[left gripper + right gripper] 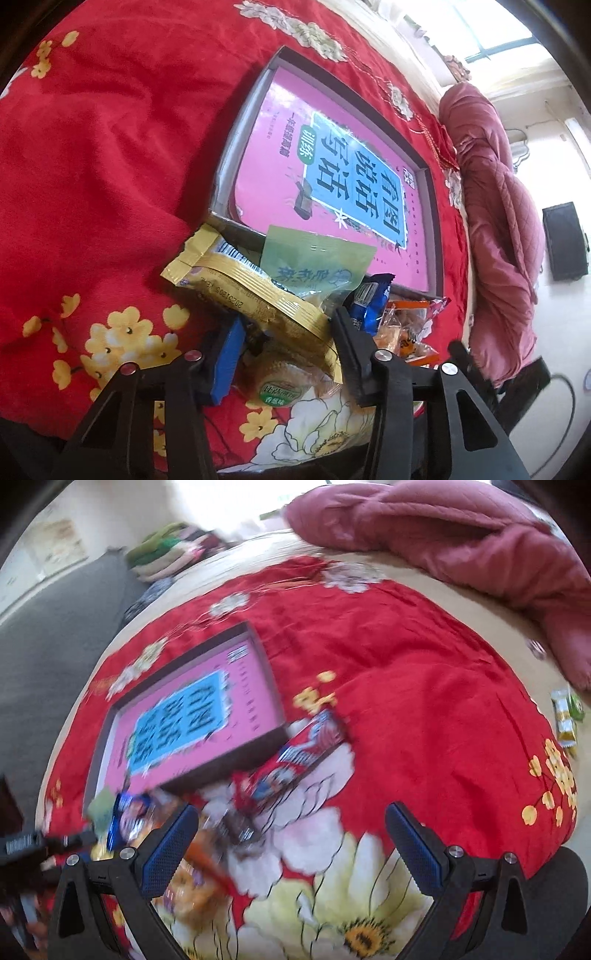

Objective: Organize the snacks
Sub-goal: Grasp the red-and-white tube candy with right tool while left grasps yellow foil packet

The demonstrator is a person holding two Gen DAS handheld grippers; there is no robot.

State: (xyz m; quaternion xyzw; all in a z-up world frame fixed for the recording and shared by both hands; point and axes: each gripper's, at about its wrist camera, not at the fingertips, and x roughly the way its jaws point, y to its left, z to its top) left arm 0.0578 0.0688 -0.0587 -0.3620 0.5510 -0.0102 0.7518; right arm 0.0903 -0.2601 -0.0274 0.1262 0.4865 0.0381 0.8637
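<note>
Snacks (388,325) lie heaped on the red floral bedspread (92,166), against the near rim of the shallow tray (236,122), whose floor is nearly filled by a pink book (332,177). Wide bare cloth spreads to the tray's sides. The left gripper (284,328) pinches a gold packet (258,295) by its edge. The right gripper (291,834) stands spread and empty over bedspread beside a red packet (295,760).
</note>
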